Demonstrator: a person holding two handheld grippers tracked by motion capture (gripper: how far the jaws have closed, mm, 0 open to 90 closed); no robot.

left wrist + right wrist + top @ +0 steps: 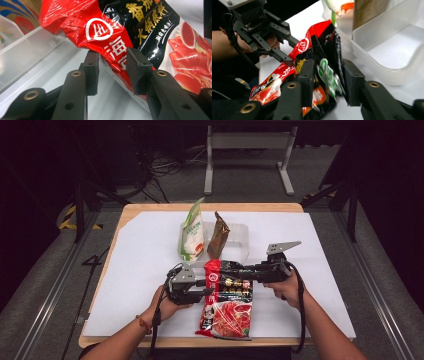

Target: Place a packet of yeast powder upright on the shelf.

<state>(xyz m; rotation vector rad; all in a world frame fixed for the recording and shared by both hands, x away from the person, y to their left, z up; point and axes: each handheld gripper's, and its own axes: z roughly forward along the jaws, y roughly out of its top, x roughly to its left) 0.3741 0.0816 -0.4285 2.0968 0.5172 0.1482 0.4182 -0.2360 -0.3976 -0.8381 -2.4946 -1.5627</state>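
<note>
The step in hand looks like getting the red and black sauce packet (227, 300) up off the bench (150, 250) and into the clear plastic bin (242, 236), where a green and white pouch (192, 236) and a brown foil pouch (218, 236) already stand upright. The packet lies just in front of the bin, its far end raised and its near end still flat on the white sheet.

The left gripper (112, 66) has its jaws spread on either side of the packet's left edge — one pad seems to brush the film, but nothing is pinched. The right gripper (327, 82) comes in from the other side; its jaws are also parted around the crumpled upper part, with a gap at the right-hand pad, so I judge no firm grip there.

The packet is glossy, slippery film, creased and soft-bodied, flat with sealed edges. The bin is stiff, frosted and low-walled with rounded corners. The next move likely calls for closing on the top seam, standing the packet upright and clearing the near wall.
</note>
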